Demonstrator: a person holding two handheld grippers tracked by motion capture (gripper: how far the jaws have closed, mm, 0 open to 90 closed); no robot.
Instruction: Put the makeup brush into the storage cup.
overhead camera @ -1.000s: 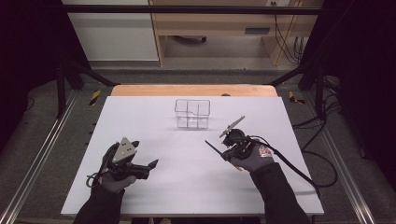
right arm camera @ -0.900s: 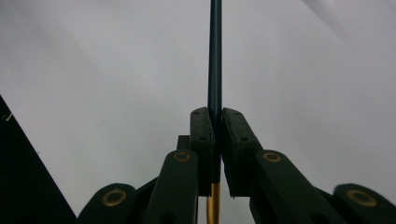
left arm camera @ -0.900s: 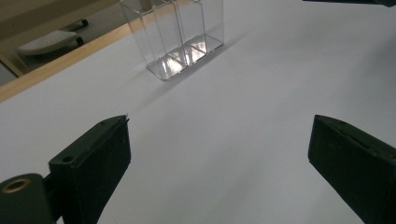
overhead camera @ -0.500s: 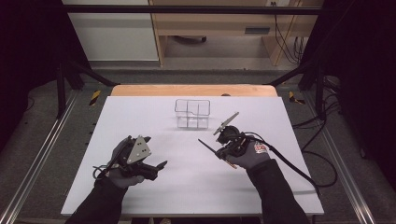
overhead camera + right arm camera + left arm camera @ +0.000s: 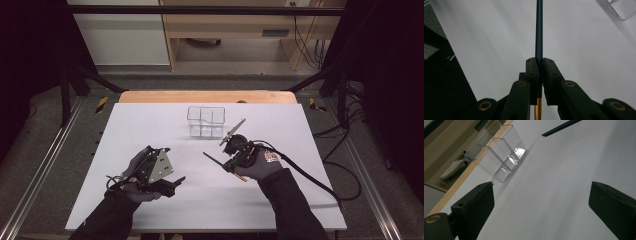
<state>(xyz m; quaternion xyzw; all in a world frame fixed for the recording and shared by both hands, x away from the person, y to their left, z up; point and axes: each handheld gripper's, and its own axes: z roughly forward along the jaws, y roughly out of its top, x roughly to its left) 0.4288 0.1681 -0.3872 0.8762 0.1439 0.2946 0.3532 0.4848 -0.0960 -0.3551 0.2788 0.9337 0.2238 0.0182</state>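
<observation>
A clear plastic box with several compartments stands on the white table, at the back middle. My right gripper is in front of it, shut on a thin dark rod that points to the left. In the right gripper view the rod runs straight up from between the closed jaws of that gripper, and its lower end is gold. My left gripper is held at the front left, open. Its own view shows the left gripper with nothing between its jaws, the box beyond and the rod's tip.
A wooden strip borders the table's far edge. Metal rails run along both sides. The right gripper's black cable trails across the front right of the table. More cables lie on the floor at the right.
My left gripper has moved right, toward the middle of the table, still open. My right gripper has drifted a little left with the rod in it.
</observation>
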